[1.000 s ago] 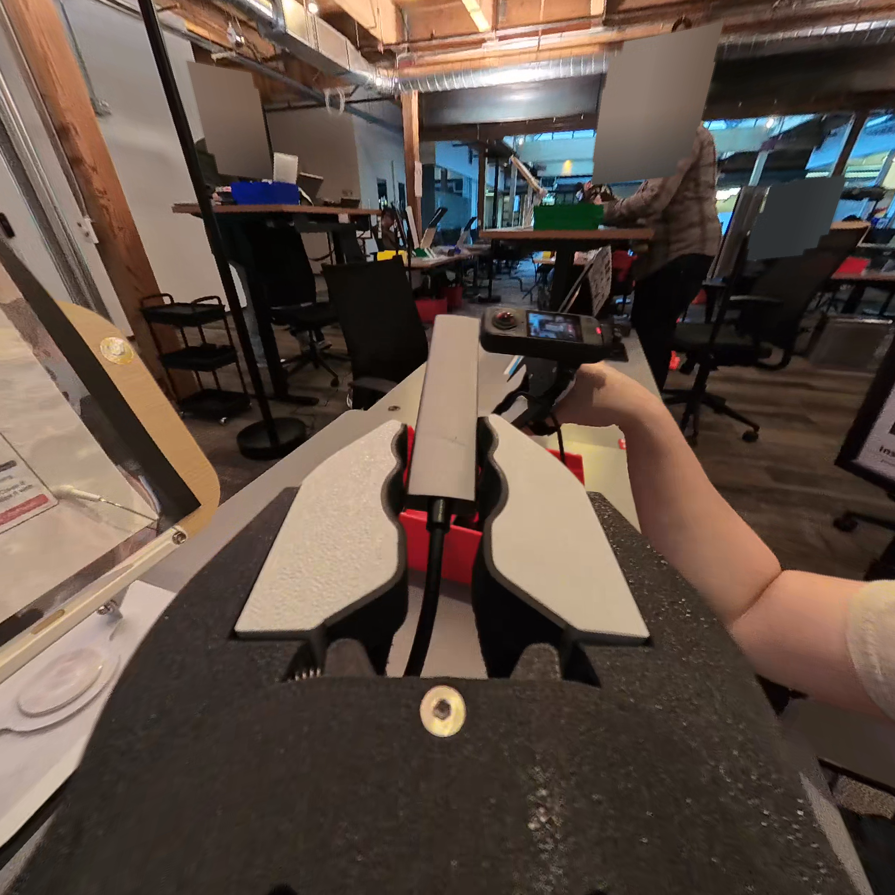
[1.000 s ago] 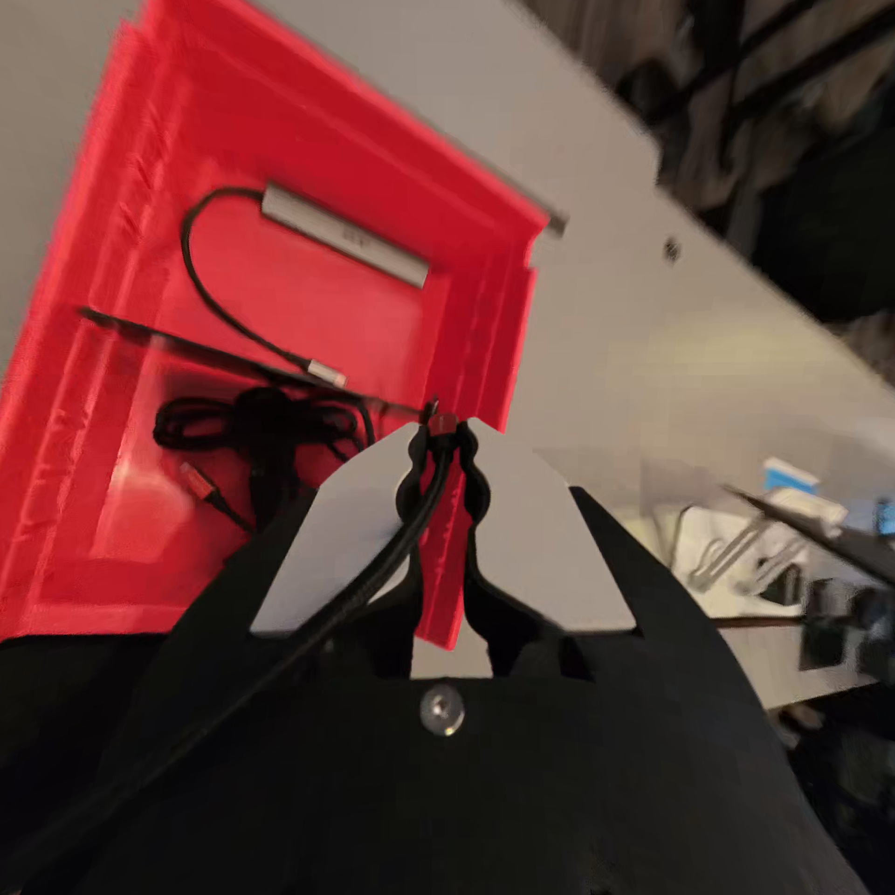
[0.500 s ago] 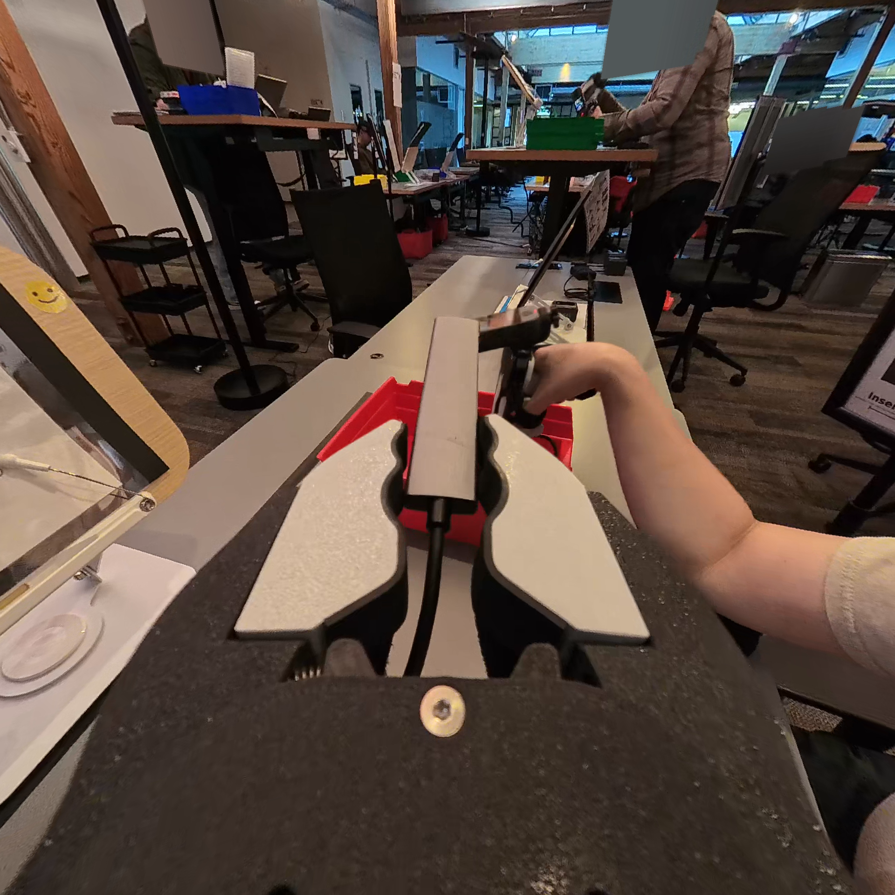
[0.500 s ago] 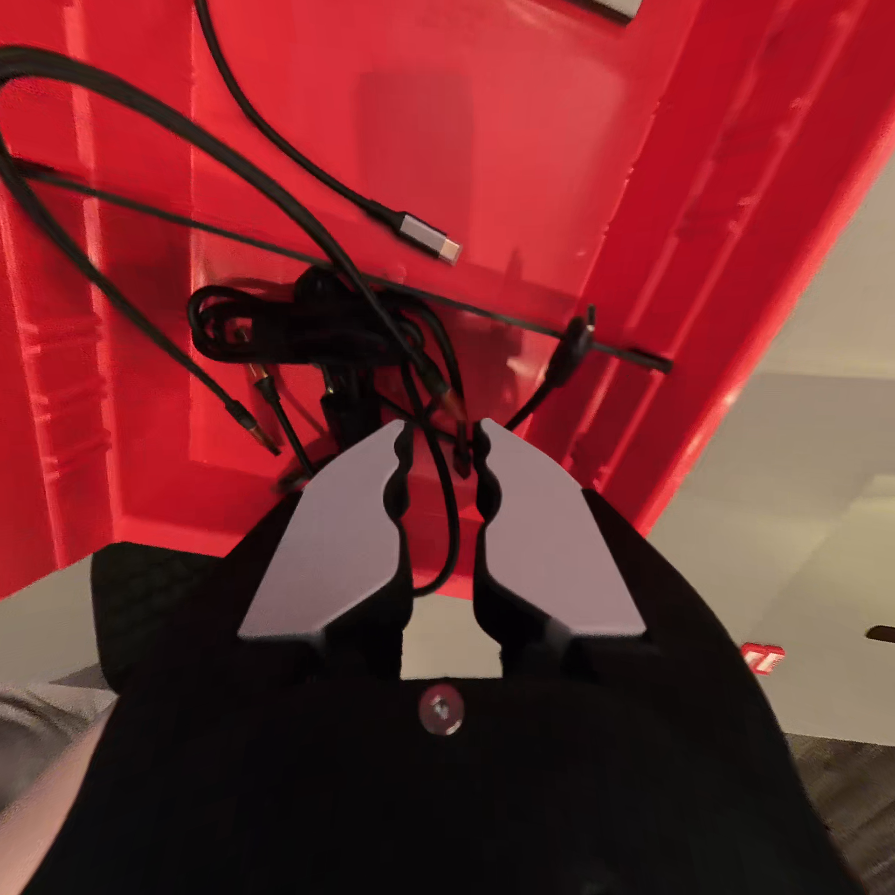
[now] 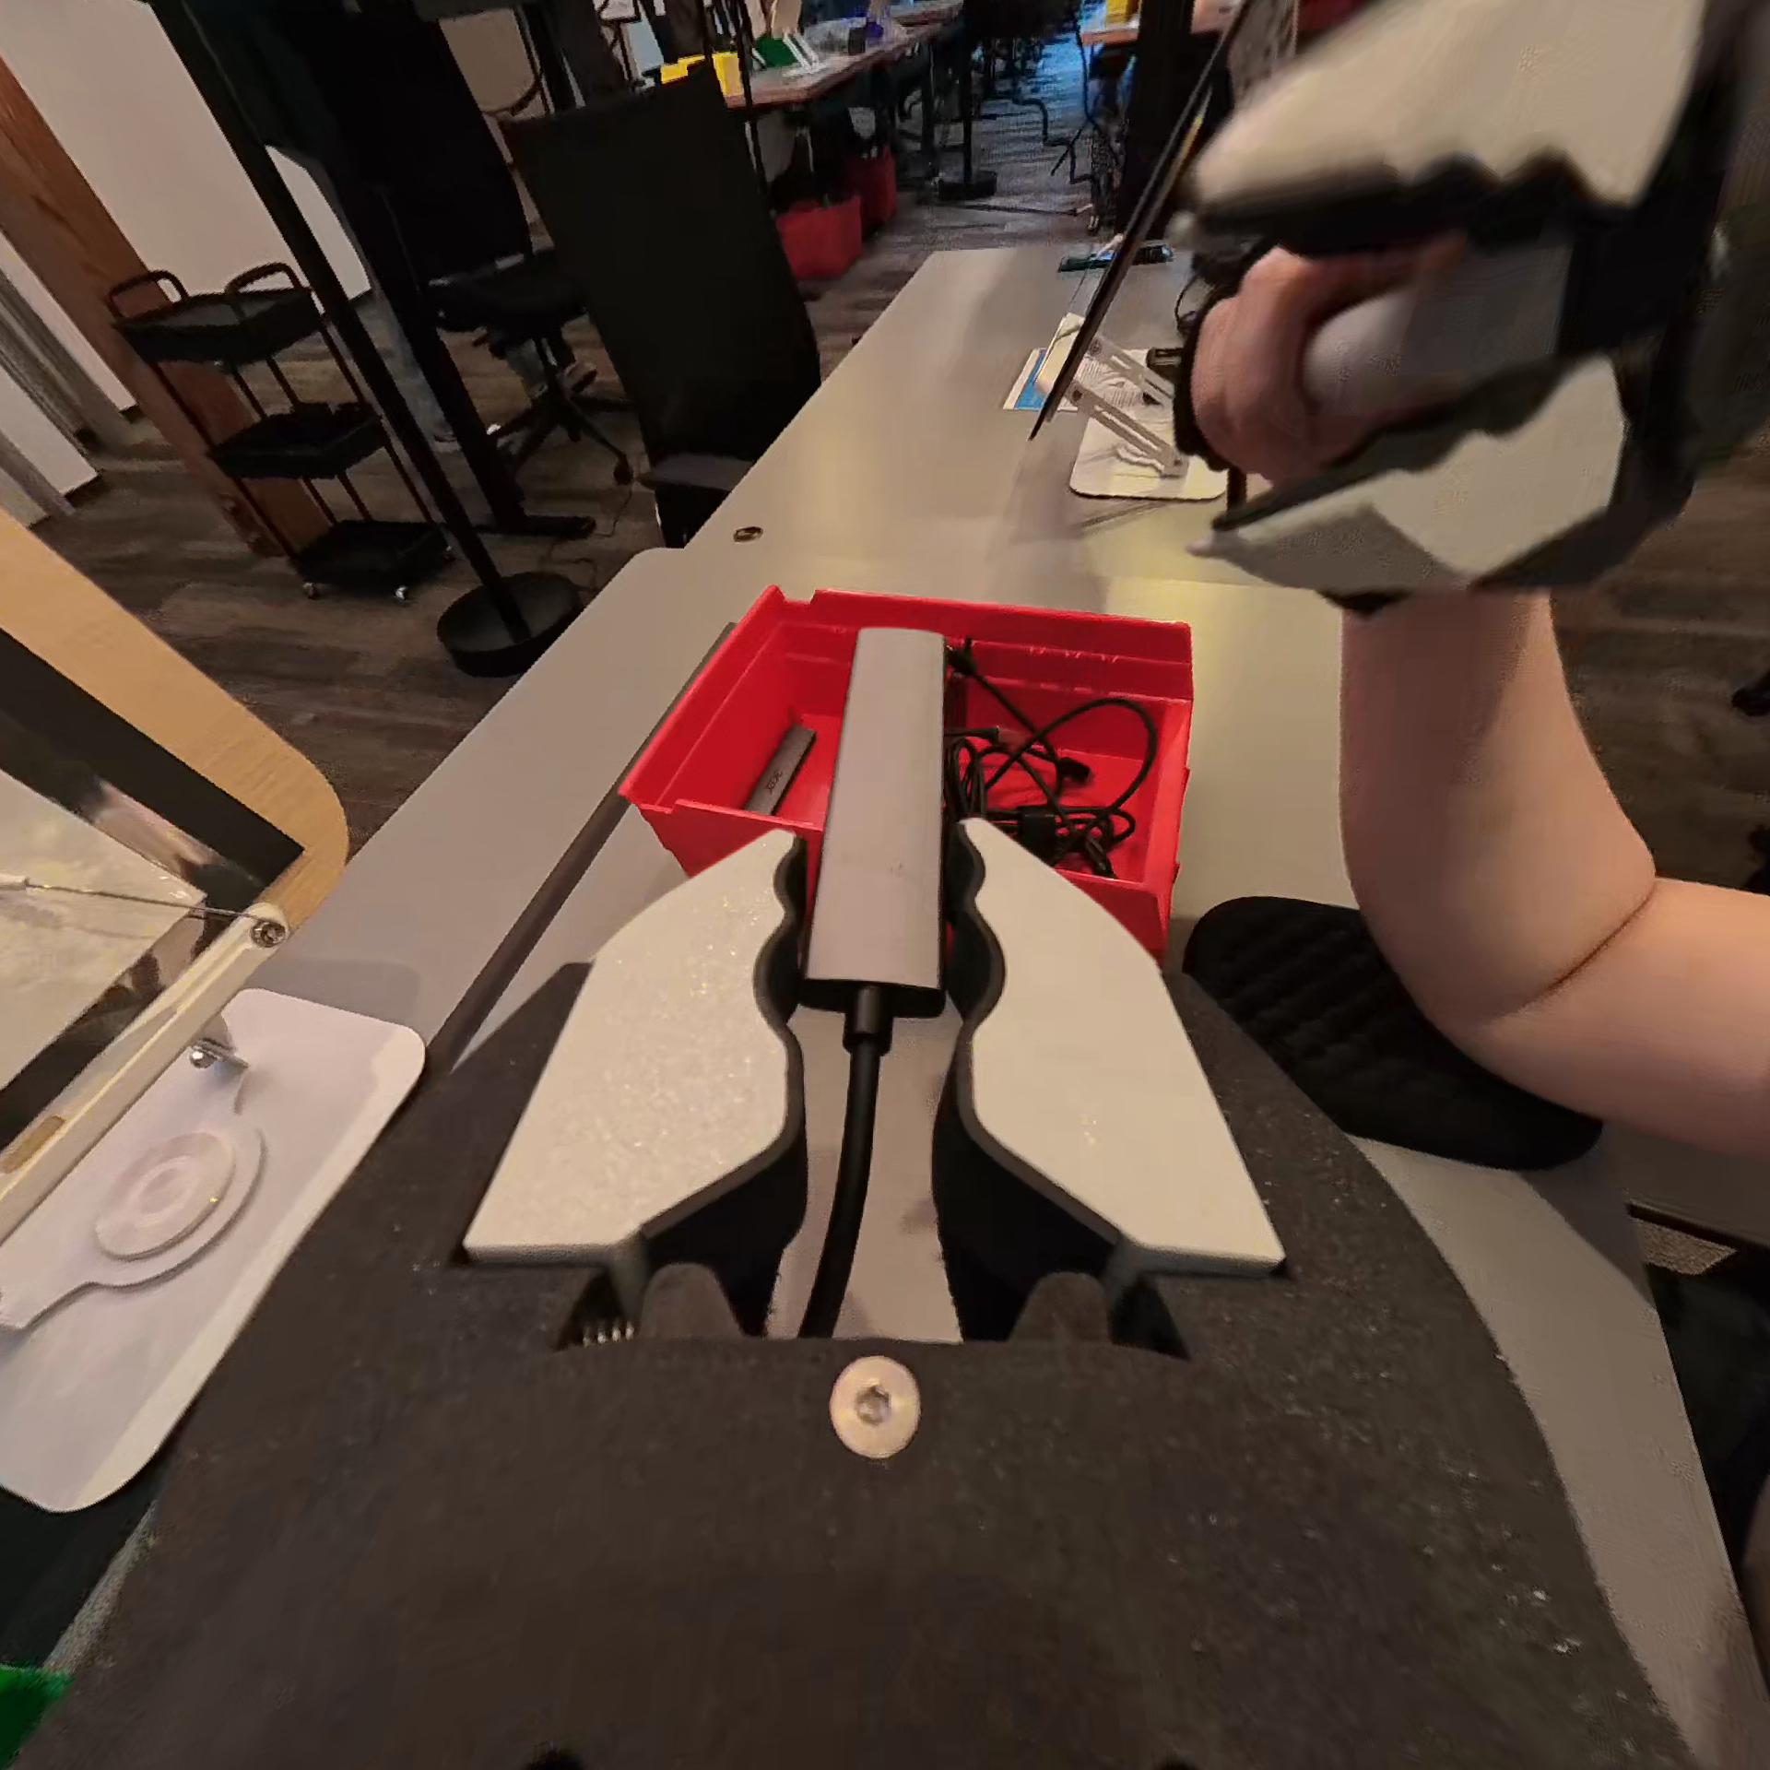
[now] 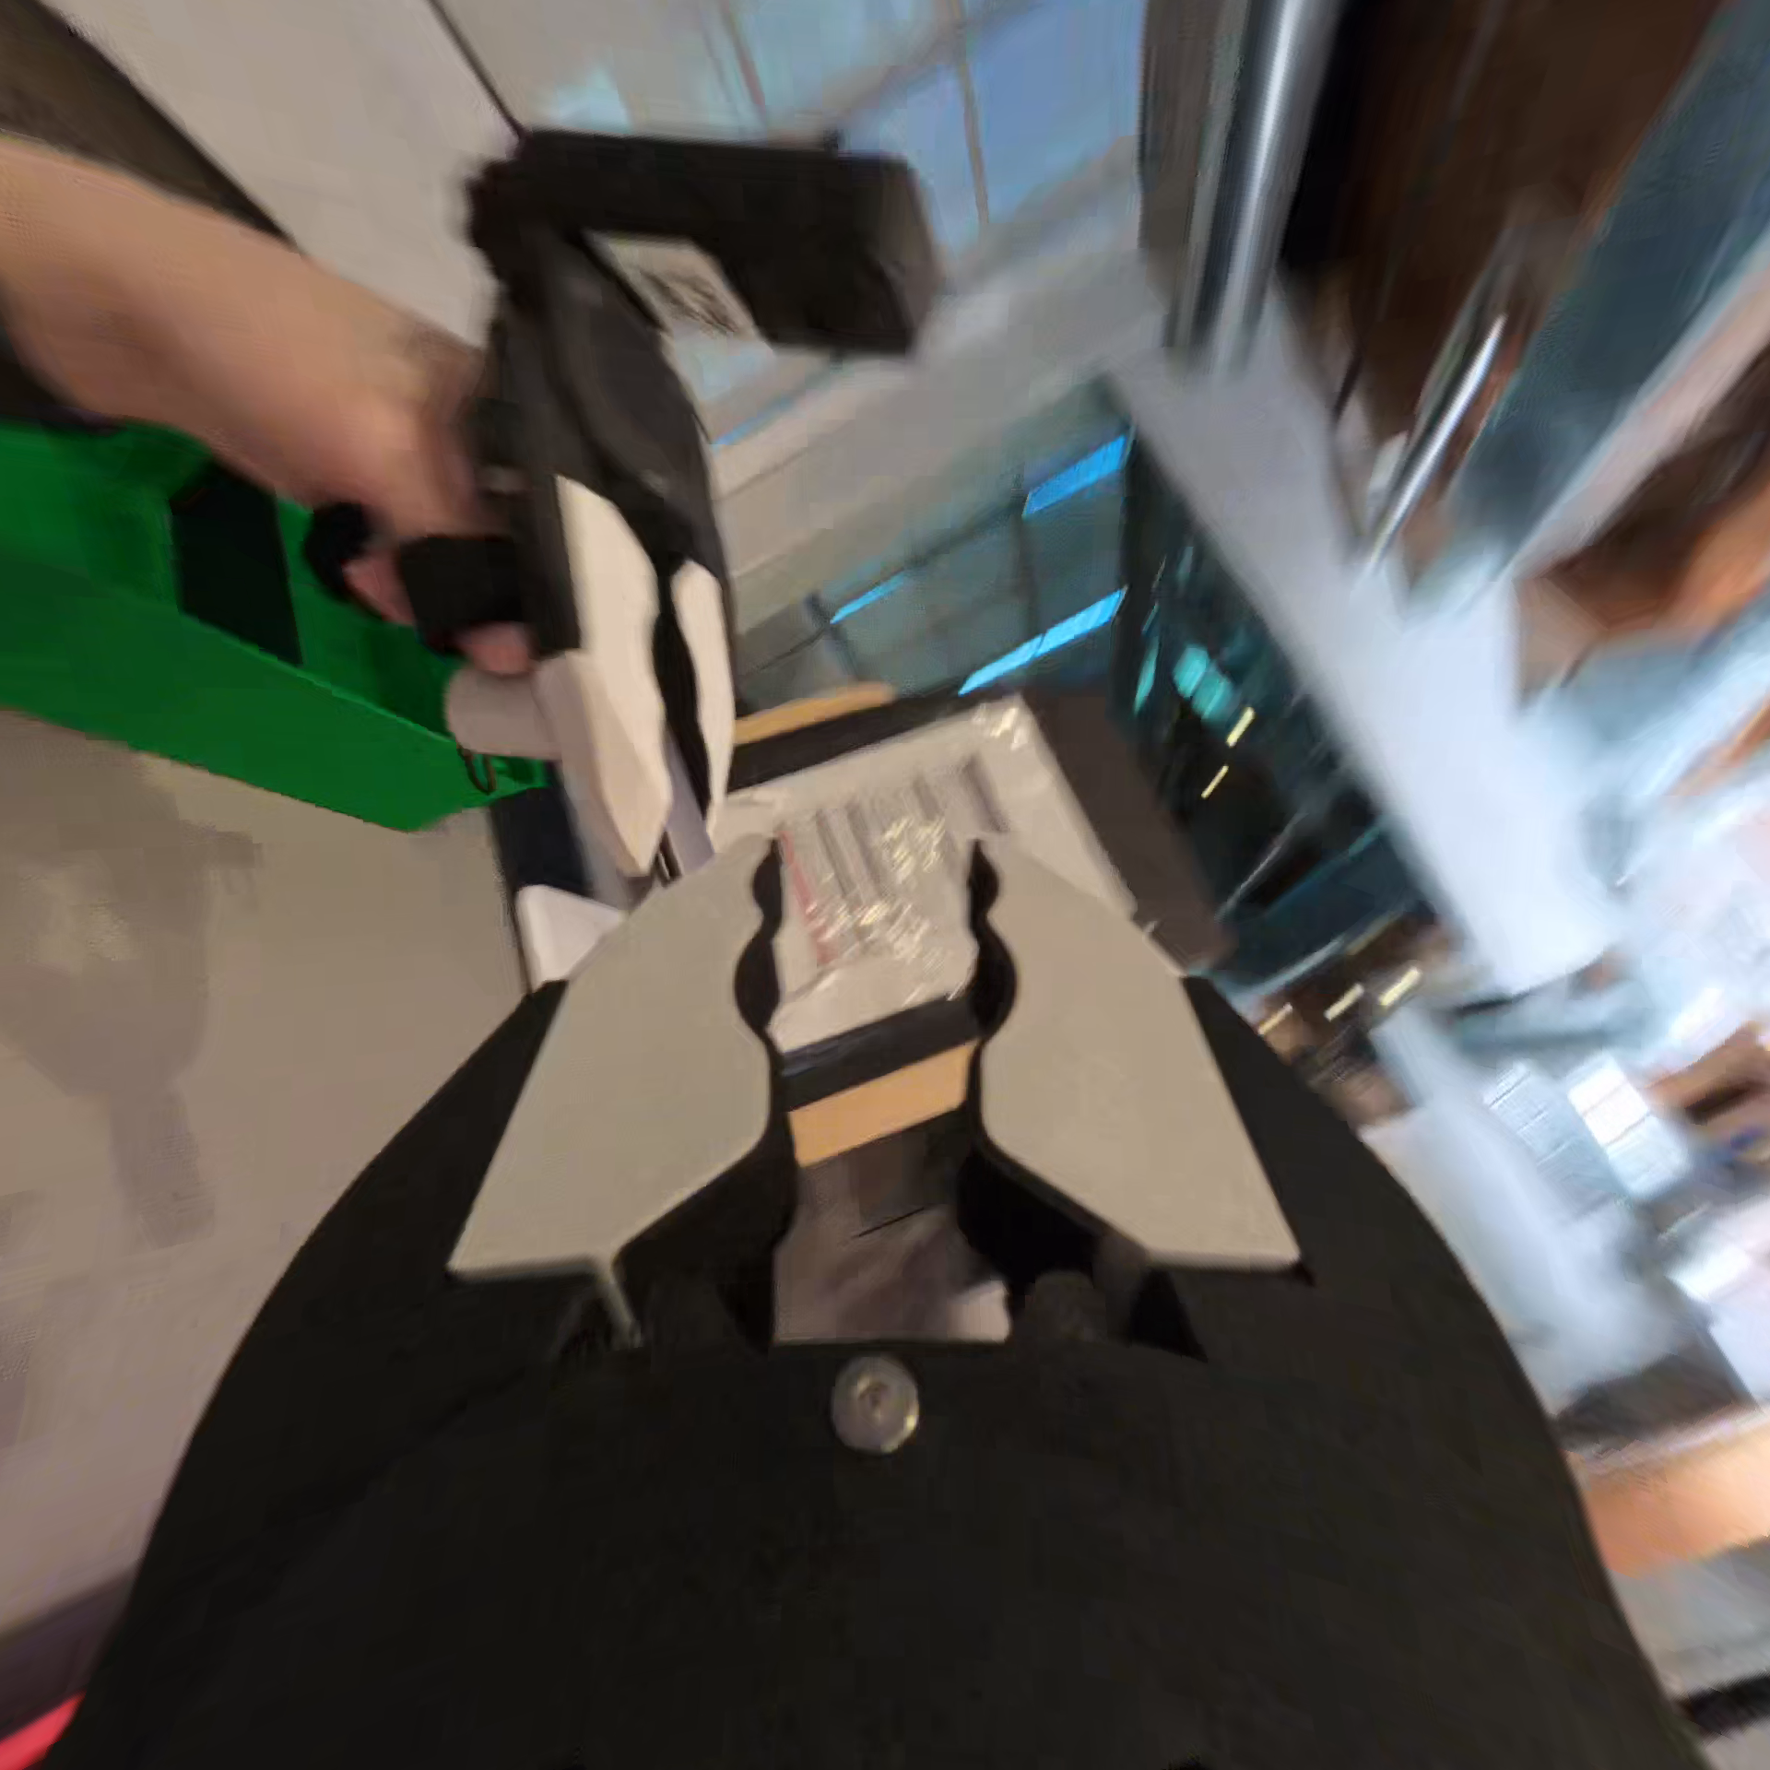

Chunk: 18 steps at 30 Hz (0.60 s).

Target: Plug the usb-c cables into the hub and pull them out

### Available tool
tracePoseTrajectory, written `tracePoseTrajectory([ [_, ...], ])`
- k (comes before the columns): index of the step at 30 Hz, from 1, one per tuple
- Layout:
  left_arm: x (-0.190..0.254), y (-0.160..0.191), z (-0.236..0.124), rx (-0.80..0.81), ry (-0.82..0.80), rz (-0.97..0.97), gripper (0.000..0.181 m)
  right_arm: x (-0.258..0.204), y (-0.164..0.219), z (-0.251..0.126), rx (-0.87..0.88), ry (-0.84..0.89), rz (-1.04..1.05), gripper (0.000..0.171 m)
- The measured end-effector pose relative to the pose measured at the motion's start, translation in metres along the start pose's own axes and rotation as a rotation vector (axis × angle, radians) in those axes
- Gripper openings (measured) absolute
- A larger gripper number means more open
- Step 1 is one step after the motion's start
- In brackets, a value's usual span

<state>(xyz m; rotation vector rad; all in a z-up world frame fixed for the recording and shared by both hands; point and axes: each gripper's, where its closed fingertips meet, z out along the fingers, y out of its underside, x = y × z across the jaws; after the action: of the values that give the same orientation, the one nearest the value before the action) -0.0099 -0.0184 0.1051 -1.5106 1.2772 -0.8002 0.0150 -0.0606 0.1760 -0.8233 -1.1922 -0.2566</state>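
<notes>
Hub (image 5: 876, 814), a slim grey bar, sits clamped between the two pale fingers of the left gripper (image 5: 873, 843), pointing away from the camera over a red bin (image 5: 728, 766). Its short black cord (image 5: 852, 1149) runs back from the near end, between the fingers, toward the gripper body. The bin stands on a long grey table (image 5: 919, 498). Inside it lie a tangle of black usb-c cables (image 5: 1054, 776) on the right side and a second grey bar (image 5: 787, 761) on the left (mostly hidden behind the held hub).

In the left wrist view the right gripper (image 5: 1236, 374) is raised high at upper right, blurred, well above the bin, held by the right hand (image 5: 1255, 374), with a bare forearm (image 5: 1465, 862) below it. A black pad (image 5: 1360, 1034) lies on the table under the elbow.

The right wrist view is heavily smeared. Its own fingers (image 6: 651, 1044) stand parted with a clear gap and nothing between them. Beyond them, the left hand (image 6: 316, 402) grips the left gripper, beside a green bin (image 6: 192, 690). A clear stand with a wooden edge (image 5: 144, 862) shows at the table's left.
</notes>
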Motion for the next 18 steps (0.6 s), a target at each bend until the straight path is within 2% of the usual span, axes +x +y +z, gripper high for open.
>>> tracePoseTrajectory([
  [1, 0.000, 0.000, 0.002, 0.003, 0.000, -0.010, 0.026, -0.009, -0.007, 0.003, 0.031, 0.014, -0.134, 0.023],
  [5, -0.003, -0.001, 0.000, 0.016, -0.006, -0.051, 0.026, -0.036, 0.019, 0.024, -0.132, -0.109, -0.198, 0.030],
  [9, -0.004, -0.004, -0.004, 0.036, 0.010, -0.076, 0.026, -0.045, 0.042, 0.035, -0.211, -0.133, -0.249, 0.030],
  [12, 0.001, -0.003, -0.004, 0.030, 0.053, -0.082, 0.026, -0.042, 0.054, 0.040, -0.261, -0.095, -0.309, 0.021],
  [15, 0.011, -0.003, -0.003, 0.036, 0.135, -0.091, 0.026, -0.041, 0.057, 0.038, -0.248, -0.107, -0.276, 0.011],
  [16, 0.013, -0.005, -0.003, 0.047, 0.155, -0.097, 0.029, -0.039, 0.054, 0.035, -0.214, -0.110, -0.224, 0.011],
  [17, 0.013, -0.007, -0.004, 0.064, 0.162, -0.104, 0.047, -0.034, 0.055, 0.031, -0.206, -0.110, -0.161, 0.012],
  [18, 0.011, -0.010, -0.005, 0.080, 0.140, -0.111, 0.072, -0.024, 0.064, 0.026, -0.231, -0.080, -0.113, 0.012],
])
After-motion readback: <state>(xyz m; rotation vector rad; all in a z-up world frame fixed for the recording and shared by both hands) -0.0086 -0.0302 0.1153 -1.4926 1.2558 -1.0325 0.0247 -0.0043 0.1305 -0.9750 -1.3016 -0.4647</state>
